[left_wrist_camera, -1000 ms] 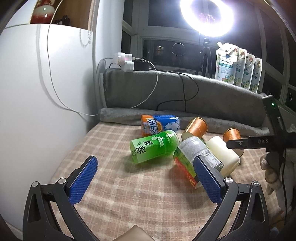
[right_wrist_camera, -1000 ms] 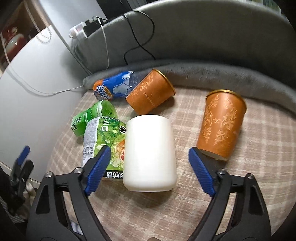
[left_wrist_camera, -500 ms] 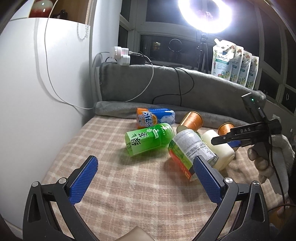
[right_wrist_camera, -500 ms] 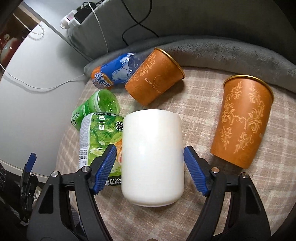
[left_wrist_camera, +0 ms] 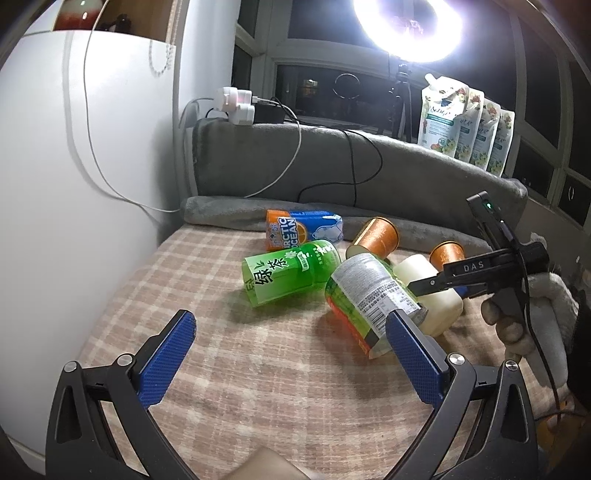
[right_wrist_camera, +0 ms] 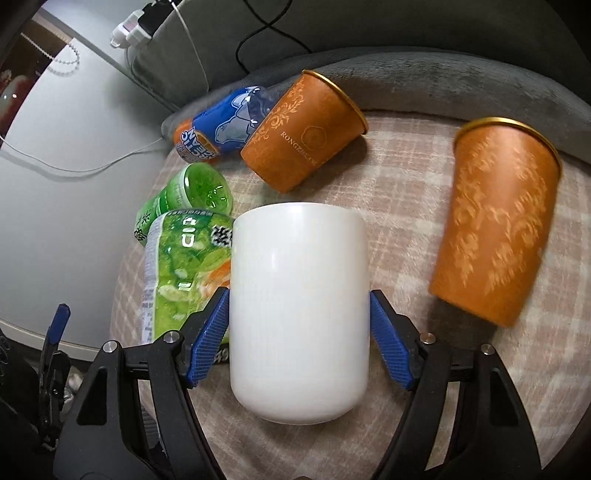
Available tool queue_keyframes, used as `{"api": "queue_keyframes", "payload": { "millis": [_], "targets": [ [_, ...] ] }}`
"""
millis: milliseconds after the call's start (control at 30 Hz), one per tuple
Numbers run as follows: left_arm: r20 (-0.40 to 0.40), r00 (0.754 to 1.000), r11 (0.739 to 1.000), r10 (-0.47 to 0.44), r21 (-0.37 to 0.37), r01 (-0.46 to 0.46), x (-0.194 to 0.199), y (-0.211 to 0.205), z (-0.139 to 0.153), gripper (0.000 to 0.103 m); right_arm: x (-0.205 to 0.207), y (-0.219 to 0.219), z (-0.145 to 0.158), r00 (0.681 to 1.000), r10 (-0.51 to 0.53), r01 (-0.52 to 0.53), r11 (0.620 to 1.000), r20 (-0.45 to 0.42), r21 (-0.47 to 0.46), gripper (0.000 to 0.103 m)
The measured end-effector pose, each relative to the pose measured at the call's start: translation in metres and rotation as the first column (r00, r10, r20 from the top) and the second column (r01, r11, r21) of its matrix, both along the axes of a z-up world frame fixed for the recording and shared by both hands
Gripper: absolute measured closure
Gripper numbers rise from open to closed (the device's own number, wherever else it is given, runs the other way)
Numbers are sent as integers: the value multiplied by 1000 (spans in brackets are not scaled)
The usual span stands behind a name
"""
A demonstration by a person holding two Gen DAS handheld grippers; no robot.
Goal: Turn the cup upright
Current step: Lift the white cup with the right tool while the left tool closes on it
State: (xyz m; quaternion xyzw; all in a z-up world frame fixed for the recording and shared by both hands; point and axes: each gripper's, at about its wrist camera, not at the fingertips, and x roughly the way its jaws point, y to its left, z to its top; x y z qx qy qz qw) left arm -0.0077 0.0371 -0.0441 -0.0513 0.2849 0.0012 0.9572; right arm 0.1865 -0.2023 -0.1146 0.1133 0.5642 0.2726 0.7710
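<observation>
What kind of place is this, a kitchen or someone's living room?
Probably a home room set up for recording, not a kitchen: a plaid blanket over a soft surface, a ring light on a stand by dark windows, and a power strip with trailing cables.

My right gripper (right_wrist_camera: pixel 299 339) straddles the mug (right_wrist_camera: pixel 299 306) lying on the blanket (right_wrist_camera: pixel 399 206); snack can (right_wrist_camera: pixel 181 273) left, paper cup (right_wrist_camera: pixel 498 229) right, another paper cup (right_wrist_camera: pixel 303 133) behind.

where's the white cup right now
In the right wrist view the white cup lies on its side at centre, between the right gripper's fingers, green bottle touching its left.
</observation>
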Motion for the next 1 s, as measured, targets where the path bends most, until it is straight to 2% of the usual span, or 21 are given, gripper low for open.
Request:
{"api": "queue_keyframes", "payload": {
  "millis": [233, 533, 667, 767, 833, 1000],
  "targets": [
    [-47, 998, 997, -46, -57, 43, 5, -4, -8, 1, -39, -22, 6, 996, -86, 86, 996, 8, 14, 26],
    [-133, 978, 981, -161, -133, 143, 10, -29, -22, 4, -81, -59, -3, 973, -219, 224, 971, -73, 84, 26],
    [-158, 964, 967, -214, -171, 187, 14, -43, -25, 4, -91, -62, -12, 964, -249, 259, 959, -89, 119, 26],
    [-179, 949, 955, -260, -194, 225, 18, -54, -26, 14, -95, -65, -13, 959, -270, 280, 950, -86, 142, 26],
    [-195, 937, 946, -289, -210, 248, 20, -60, -28, 14, -97, -68, -14, 957, -277, 287, 947, -83, 147, 24],
    [-222, 907, 915, -357, -276, 293, 27, -78, -29, 14, -110, -80, -2, 960, -281, 280, 948, -19, 152, 21]
  ]
}}
